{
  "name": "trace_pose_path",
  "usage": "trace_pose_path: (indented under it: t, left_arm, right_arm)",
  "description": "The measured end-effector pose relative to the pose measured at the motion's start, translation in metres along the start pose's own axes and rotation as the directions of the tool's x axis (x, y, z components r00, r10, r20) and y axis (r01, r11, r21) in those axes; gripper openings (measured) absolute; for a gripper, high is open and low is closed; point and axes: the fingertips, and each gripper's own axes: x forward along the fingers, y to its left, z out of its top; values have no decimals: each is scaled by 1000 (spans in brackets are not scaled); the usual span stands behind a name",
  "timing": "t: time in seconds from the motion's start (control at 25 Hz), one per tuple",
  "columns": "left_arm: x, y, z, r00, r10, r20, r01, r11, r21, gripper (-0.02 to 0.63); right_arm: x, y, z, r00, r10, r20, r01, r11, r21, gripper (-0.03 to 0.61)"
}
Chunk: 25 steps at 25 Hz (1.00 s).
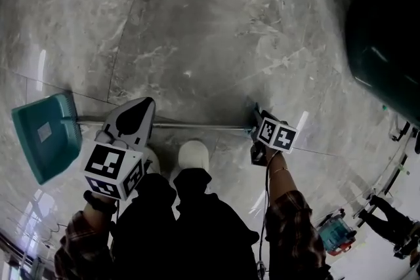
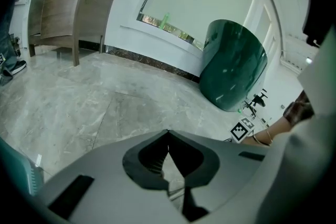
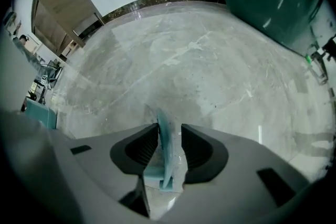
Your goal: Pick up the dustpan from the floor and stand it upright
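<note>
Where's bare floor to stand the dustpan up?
Free: the wide floor ahead of the handle, bordered by the dustpan on the left and the green tub on the right. Crowded: the shoes just behind the handle, and the gear at the lower right.

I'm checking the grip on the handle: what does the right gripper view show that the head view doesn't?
Right gripper view only: the teal handle end between the right gripper's parted jaws, a gap beside one pad. Head view only: the left gripper above the metal rod, the person's shoes. Both: the marble floor and the dark green object.
</note>
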Motion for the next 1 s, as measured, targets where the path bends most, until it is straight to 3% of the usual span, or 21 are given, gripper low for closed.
trace_pose_path:
  t: [0.2,0.36,0.52,0.72,1.0]
  left_arm:
    - [13,-1,8,1000,-24,4,24,1000,-7,11]
    - [13,-4,13,999,-38,12,38,999,2,12]
    - [4,-4,19,999,-32,26,32,999,9,12]
    - [-27,-8,34,1000,-3,29,3,1000,-10,11]
    - [-94,-39,78,999,-1,43,2,999,-37,12]
  right_arm:
    - [13,5,-15,999,-17,-48,17,1000,-6,139]
    - [11,2,-13,997,-27,-73,24,999,-36,92]
    - [-2,8,0,998,-15,-63,12,999,-49,84]
    - [-40,19,28,1000,13,-20,-13,1000,13,86]
    - [-136,30,67,998,5,55,-9,998,65,98]
